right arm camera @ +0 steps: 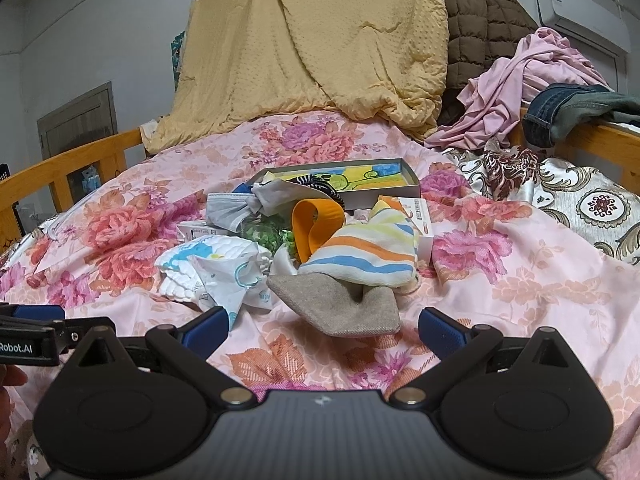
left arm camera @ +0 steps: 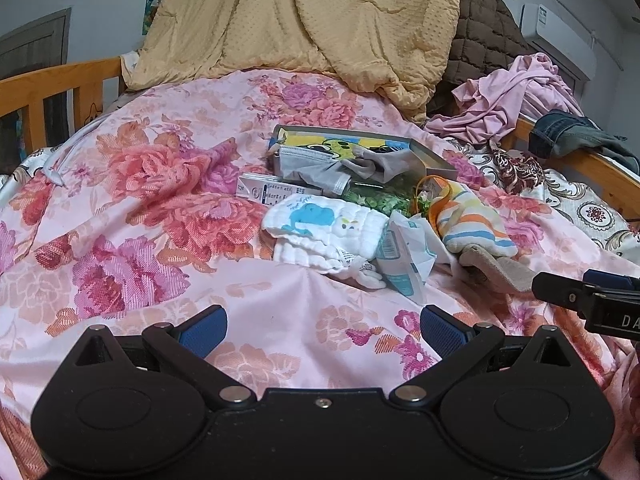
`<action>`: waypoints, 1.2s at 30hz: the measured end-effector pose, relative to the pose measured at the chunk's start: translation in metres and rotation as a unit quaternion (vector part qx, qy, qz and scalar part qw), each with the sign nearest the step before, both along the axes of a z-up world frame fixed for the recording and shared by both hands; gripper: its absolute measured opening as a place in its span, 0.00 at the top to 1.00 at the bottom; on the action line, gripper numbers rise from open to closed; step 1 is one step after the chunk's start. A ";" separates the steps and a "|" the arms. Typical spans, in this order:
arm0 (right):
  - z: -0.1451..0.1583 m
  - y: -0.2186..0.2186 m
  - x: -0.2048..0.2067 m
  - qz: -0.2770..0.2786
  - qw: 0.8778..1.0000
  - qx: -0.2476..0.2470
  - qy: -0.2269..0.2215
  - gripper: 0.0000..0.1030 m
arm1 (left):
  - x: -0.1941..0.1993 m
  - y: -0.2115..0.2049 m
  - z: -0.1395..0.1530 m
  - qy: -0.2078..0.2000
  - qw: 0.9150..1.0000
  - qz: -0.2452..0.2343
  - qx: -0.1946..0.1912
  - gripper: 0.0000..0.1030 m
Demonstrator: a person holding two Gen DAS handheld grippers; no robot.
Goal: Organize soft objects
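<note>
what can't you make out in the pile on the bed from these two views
- White carton: print too small to read in the left wrist view; grey face mask covers its far end.
- Green item: mostly buried under the mask and orange strap in the right wrist view; identity unclear.
- Grey box: contents partly hidden by cloth.
- Grey felt piece: its far part lies under the striped cloth.

Home bedroom, floral bedspread (left arm camera: 160,208), wooden bedframe (left arm camera: 60,80)

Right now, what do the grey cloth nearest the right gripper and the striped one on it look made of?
Grey cloth: felt-like or coarse woven fabric, matte, stiff flat edges. Striped cloth: soft cotton-like towelling, limp folds, probably.
</note>
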State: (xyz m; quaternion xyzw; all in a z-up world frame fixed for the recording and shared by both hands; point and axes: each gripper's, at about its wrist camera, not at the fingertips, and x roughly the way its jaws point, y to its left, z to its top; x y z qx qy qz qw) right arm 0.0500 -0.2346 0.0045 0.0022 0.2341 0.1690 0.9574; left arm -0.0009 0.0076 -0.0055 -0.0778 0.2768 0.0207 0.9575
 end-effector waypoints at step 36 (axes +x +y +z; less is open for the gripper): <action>0.000 0.000 0.000 0.000 1.000 0.000 0.000 0.00 | 0.000 -0.001 0.000 0.000 1.000 -0.016 -0.009 0.01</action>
